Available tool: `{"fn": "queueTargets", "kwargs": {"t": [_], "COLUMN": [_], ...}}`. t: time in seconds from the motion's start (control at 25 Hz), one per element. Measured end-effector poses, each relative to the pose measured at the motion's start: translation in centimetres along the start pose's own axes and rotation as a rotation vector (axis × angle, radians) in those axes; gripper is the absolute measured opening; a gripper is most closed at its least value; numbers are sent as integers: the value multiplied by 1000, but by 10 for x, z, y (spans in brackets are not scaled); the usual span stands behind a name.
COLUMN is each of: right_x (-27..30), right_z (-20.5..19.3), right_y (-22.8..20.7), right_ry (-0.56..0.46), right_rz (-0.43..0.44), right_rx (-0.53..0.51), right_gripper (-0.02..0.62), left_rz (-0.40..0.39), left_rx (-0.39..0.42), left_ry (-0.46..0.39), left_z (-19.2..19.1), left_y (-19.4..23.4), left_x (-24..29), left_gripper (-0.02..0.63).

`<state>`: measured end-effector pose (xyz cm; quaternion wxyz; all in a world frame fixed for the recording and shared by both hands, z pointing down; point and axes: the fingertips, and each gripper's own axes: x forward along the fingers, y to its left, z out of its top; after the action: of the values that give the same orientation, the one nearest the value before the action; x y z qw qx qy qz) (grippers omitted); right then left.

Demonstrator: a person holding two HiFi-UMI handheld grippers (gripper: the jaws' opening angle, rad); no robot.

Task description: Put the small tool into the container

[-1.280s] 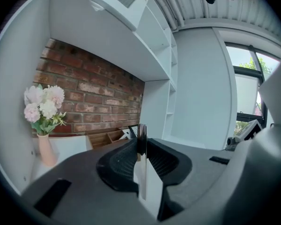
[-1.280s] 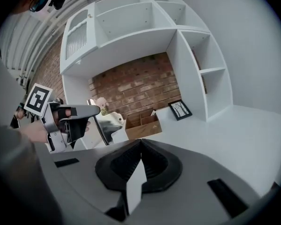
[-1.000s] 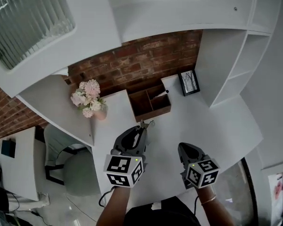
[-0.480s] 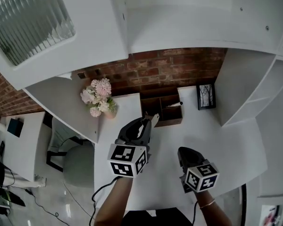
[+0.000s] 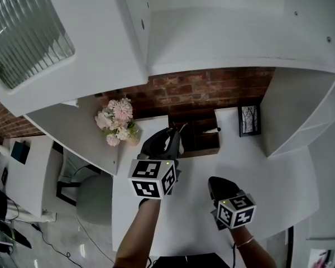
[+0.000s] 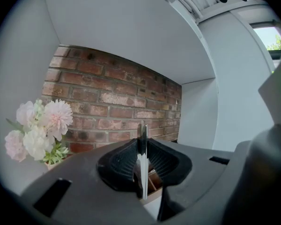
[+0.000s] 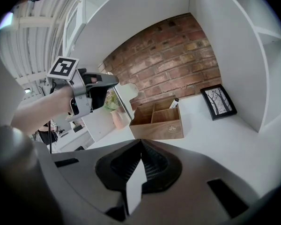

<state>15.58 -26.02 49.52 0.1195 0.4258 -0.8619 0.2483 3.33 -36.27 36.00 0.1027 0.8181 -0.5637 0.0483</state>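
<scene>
My left gripper (image 5: 170,134) is shut on the small tool (image 5: 178,130), a thin metal blade held upright between the pads (image 6: 142,172). It hovers at the near left edge of the wooden container (image 5: 204,149), whose compartments show just below the jaws (image 6: 152,182). In the right gripper view the left gripper (image 7: 96,90) hangs above and left of the container (image 7: 159,121), the tool (image 7: 124,108) slanting down from it. My right gripper (image 5: 215,183) sits low over the white desk, nearer the person, its jaws (image 7: 140,146) shut on nothing.
A vase of pink flowers (image 5: 118,121) stands left of the container, by the brick wall (image 5: 212,85). A framed picture (image 5: 249,120) leans at the right. A dark marker (image 7: 174,102) stands in the container. White shelving (image 5: 301,110) bounds the right side.
The left gripper has carried the tool forward, from the open desk to the container's near left edge. The right gripper has stayed where it was.
</scene>
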Motion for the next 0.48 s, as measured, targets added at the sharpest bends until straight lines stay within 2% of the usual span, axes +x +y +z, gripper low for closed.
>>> {"fn": "queueTargets", "kwargs": {"t": [0.24, 0.48], "right_x": [12, 18], "right_z": [15, 5], "right_y": [3, 0], "right_ry": [-16, 10], "right_rz": [-11, -31], "right_rx": [-5, 7], "right_gripper": [5, 5], "left_rz": [3, 4], "left_rx": [6, 36], "left_ry": [-3, 51], "left_z": [-5, -31], "left_y": [20, 25], "left_x": [28, 49], "left_gripper": [75, 75]}}
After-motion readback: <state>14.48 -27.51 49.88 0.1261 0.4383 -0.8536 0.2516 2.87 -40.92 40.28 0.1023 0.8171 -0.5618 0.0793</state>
